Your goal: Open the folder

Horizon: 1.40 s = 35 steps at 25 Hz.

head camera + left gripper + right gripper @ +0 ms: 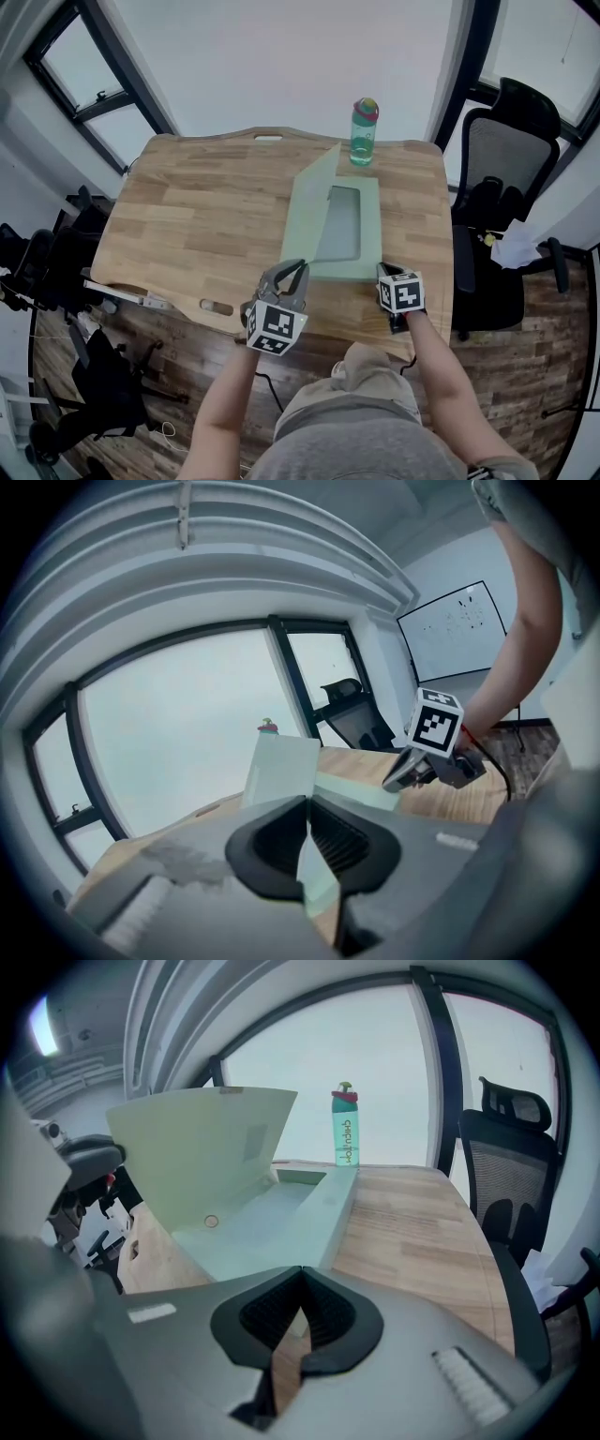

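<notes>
A pale green folder (343, 230) lies on the wooden table (187, 216), its cover (309, 202) raised and tilted up along the left side. My left gripper (292, 272) is shut on the near edge of that cover; in the left gripper view the green sheet (281, 771) passes between the closed pads of the left gripper (307, 803). My right gripper (382, 274) is shut, its tips down at the folder's near right corner. The right gripper view shows the right gripper (302, 1274) closed just before the open folder (272, 1218).
A teal water bottle (364, 131) with a red cap stands at the table's far edge, just behind the folder. A black office chair (506, 187) sits to the right of the table. Windows lie beyond the far edge.
</notes>
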Available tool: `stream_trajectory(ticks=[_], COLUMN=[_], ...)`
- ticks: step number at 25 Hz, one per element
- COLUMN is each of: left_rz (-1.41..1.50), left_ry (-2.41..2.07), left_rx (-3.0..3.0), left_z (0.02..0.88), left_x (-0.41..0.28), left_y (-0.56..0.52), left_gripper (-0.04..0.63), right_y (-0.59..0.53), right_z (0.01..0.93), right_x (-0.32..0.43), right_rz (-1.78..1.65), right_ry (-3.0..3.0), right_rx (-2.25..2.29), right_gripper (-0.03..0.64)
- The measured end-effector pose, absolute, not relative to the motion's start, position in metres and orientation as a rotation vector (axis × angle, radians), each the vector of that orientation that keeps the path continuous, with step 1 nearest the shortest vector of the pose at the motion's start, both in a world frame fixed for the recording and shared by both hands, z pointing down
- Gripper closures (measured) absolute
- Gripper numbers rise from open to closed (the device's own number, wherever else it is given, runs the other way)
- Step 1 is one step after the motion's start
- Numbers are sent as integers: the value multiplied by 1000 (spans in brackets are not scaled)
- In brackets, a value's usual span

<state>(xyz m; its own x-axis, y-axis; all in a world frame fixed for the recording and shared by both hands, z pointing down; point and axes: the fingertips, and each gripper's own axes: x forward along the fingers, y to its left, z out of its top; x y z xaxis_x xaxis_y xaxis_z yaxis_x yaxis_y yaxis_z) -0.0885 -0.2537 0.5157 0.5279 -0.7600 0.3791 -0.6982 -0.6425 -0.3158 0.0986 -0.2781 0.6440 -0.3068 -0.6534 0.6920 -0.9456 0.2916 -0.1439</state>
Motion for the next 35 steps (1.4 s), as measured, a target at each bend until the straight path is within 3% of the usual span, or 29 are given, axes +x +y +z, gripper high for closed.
stream_trajectory(ticks=[23, 35], left_rz=[-595, -646], left_ry=[1697, 1981], left_rx=[-2526, -2383], left_z=[501, 524], left_x=[-194, -266], left_y=[-269, -282], left_gripper=[584, 555], right_y=[-279, -278], right_z=[646, 646], right_x=[97, 96], right_rz=[770, 688], right_ry=[-2032, -1988], right_rx=[1416, 1462], right_gripper=[615, 615])
